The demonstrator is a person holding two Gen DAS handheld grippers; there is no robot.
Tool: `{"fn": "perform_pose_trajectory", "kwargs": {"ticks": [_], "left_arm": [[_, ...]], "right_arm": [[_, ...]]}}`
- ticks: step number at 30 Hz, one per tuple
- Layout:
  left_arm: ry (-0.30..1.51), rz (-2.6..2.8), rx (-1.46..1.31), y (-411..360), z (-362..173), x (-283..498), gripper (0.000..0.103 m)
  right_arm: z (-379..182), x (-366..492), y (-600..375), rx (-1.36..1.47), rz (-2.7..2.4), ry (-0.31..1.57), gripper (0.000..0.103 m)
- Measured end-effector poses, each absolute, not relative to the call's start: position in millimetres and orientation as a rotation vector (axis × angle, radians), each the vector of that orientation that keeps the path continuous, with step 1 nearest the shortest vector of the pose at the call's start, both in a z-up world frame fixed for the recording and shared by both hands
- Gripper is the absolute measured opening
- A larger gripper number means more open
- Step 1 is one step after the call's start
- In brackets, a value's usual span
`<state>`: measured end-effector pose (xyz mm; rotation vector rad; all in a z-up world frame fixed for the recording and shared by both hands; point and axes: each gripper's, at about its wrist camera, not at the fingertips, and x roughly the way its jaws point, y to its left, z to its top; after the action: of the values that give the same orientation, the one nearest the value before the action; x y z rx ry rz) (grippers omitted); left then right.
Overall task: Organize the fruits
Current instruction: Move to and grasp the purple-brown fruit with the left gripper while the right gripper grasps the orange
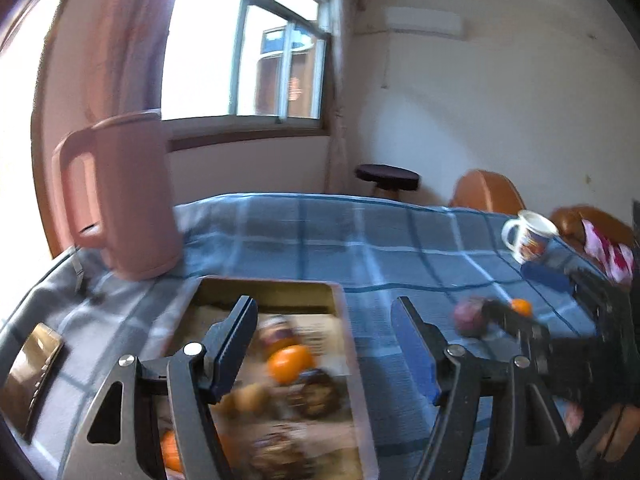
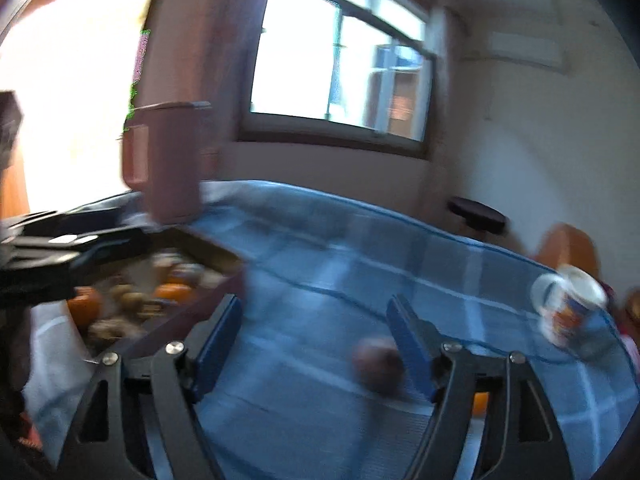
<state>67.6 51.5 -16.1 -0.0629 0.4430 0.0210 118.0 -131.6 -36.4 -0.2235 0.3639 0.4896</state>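
Note:
A shallow tray [image 1: 342,312] on the blue checked tablecloth holds oranges [image 1: 289,362] and several brown fruits. My left gripper [image 1: 324,320] is open and empty, its left finger over the tray. A purple-brown fruit [image 1: 470,316] and a small orange [image 1: 521,306] lie loose on the cloth to the right, beside my right gripper. In the right wrist view my right gripper [image 2: 314,316] is open and empty above the cloth. The purple-brown fruit [image 2: 378,364] lies just inside its right finger. The tray [image 2: 216,254] sits to its left under the left gripper.
A pink kettle [image 1: 124,196] stands at the table's far left. A white printed mug [image 1: 528,234] stands at the right edge, also in the right wrist view [image 2: 568,304]. A dark flat device [image 1: 32,368] lies at the left. Chairs and a stool stand beyond the table.

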Motion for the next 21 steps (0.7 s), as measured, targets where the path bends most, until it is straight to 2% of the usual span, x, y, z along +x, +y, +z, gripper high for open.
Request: {"fn": "perform_pose_trajectory", "kwargs": {"ticks": [10,17,21], "left_arm": [[0.563,-0.160,0.046,-48,-35,124,0.071],[0.671,-0.196,0.064,-76,-60,166,0.071],[0.699,-0.205,0.055,-79,-65,178,0.071]], "right_arm": [[-53,179,-225,-0.117,0.205,0.543,0.076],[-71,200,-234,-0.058,0.257,0.675,0.060],[-81,209,-233,-0.048,0.295,0.747,0.059]]}}
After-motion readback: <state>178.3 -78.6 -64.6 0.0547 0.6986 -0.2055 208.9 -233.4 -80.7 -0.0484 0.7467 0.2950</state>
